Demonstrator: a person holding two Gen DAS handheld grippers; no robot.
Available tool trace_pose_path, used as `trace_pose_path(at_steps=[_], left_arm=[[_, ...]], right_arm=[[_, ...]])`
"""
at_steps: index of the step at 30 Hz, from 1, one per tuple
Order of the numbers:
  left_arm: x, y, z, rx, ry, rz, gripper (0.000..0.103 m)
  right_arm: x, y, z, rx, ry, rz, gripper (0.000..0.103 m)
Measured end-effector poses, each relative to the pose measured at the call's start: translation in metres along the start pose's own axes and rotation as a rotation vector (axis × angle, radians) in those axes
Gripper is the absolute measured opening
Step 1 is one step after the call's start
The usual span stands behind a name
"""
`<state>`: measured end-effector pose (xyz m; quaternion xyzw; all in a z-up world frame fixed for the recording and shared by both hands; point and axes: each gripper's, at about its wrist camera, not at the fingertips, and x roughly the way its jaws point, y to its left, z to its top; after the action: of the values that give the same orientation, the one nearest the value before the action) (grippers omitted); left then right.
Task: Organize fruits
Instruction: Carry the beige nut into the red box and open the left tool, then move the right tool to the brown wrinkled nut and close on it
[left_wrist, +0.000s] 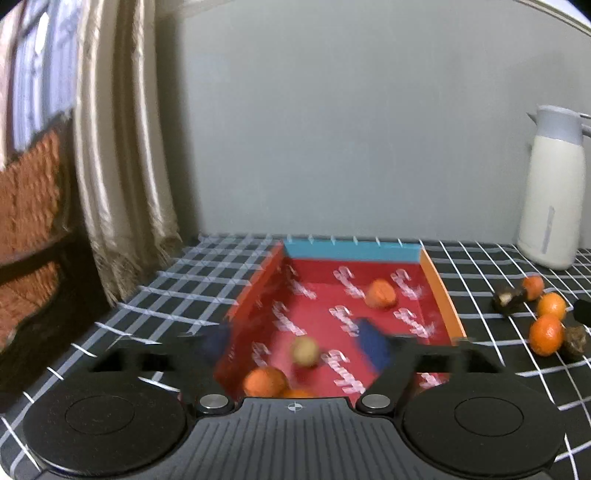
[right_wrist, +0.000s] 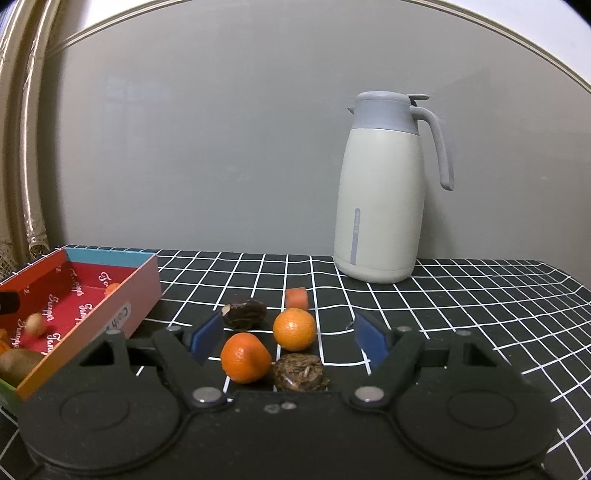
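The long red cardboard box runs toward the table's back edge, fruits inside. The left gripper is wide open above it, holding nothing. The right gripper is wide open around two orange mandarins, not squeezing them.

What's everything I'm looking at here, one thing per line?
box: one, red inside with blue and orange walls, on the left of the table
oranges in the box: at least two, orange
small round fruit: one, tan, blurred, in the box
oranges on the cloth: three, orange, right of the box
dark fruits: two, dark brown, among those oranges
jug: one, cream with a grey lid, at the back by the wall
tablecloth: one, black with a white grid
curtain: one, beige, far left
left gripper: black, blue pads, jaws open above the box
right gripper: black, blue pads, jaws open around the loose fruit
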<state>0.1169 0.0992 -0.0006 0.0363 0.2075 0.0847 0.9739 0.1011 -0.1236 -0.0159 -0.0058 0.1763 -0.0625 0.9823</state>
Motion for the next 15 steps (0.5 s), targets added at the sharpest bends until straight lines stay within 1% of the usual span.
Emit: trace_pose_path(at_steps=[1, 3, 8, 10, 15], left_arm=[[-0.0028, -0.0002, 0.0009, 0.0, -0.021, 0.01, 0.092], [-0.0046, 0.0009, 0.0018, -0.006, -0.034, 0.015, 0.092], [-0.0012, 0.0021, 0.0015, 0.008, -0.019, 0.029, 0.096], [-0.002, 0.0015, 0.002, 0.011, -0.026, 0.031, 0.099], [-0.0038, -0.0005, 0.0016, 0.02, -0.032, 0.032, 0.101]], right_arm=[[-0.0004, 0.0003, -0.0002, -0.001, 0.0, -0.001, 0.077], [-0.0008, -0.0004, -0.0004, -0.005, 0.0, -0.003, 0.078], [-0.0009, -0.0036, -0.0003, -0.006, 0.003, -0.011, 0.078], [-0.0012, -0.0045, -0.0002, -0.008, 0.003, -0.013, 0.078], [-0.0019, -0.0042, -0.0004, -0.014, 0.003, -0.017, 0.078]])
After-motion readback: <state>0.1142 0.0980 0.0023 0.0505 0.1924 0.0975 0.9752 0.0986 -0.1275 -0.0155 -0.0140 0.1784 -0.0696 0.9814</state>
